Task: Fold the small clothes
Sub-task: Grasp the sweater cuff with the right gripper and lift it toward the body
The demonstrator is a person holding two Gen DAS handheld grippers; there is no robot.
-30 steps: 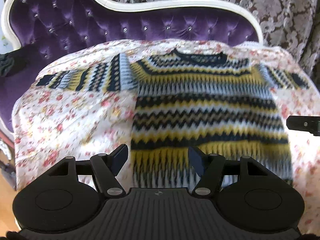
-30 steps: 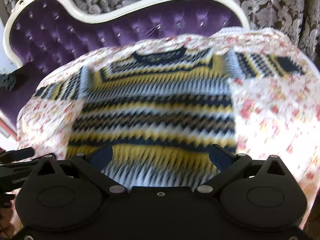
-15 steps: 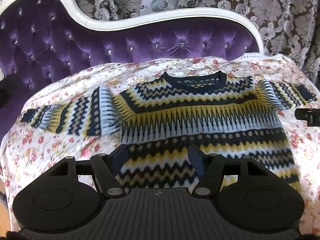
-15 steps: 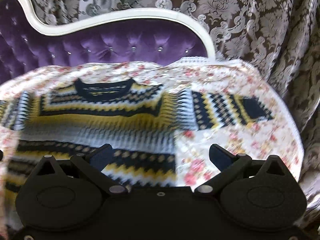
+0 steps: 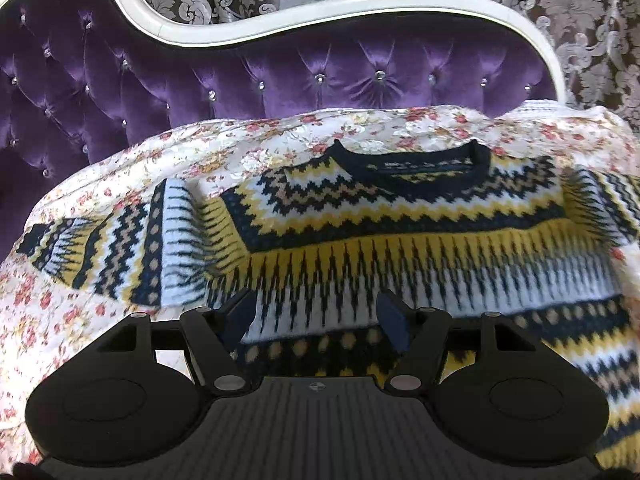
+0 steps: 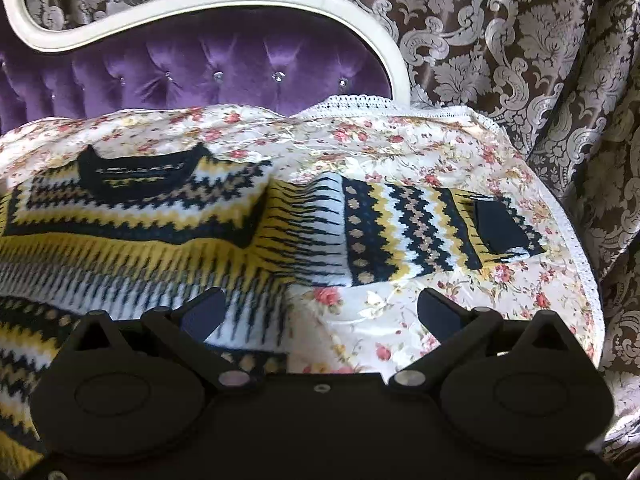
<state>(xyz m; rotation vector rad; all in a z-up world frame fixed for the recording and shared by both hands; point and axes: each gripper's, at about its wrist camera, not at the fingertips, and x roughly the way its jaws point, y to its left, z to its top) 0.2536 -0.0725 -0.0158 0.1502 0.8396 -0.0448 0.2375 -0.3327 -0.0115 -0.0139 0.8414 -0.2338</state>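
A small knitted sweater (image 5: 400, 216) with yellow, navy and white zigzag bands lies flat, front up, on a floral cloth (image 5: 248, 148), both sleeves spread out. Its left sleeve (image 5: 112, 248) points left; its right sleeve (image 6: 420, 232) shows in the right wrist view. My left gripper (image 5: 318, 316) is open and empty above the sweater's chest, near the left armpit. My right gripper (image 6: 320, 312) is open and empty above the sweater's right side edge, below the right sleeve. The sweater body also shows in the right wrist view (image 6: 132, 232).
The floral cloth (image 6: 440, 152) covers the seat of a purple tufted sofa (image 5: 280, 76) with a white carved frame (image 5: 360, 4). Patterned grey-brown curtains (image 6: 520, 60) hang behind and to the right. The cloth's lace edge (image 6: 576, 248) drops off at the right.
Both grippers have moved forward from the sweater's hem toward its collar and sleeves. The right gripper has also swung to the right, over the right sleeve area. Both stayed open.
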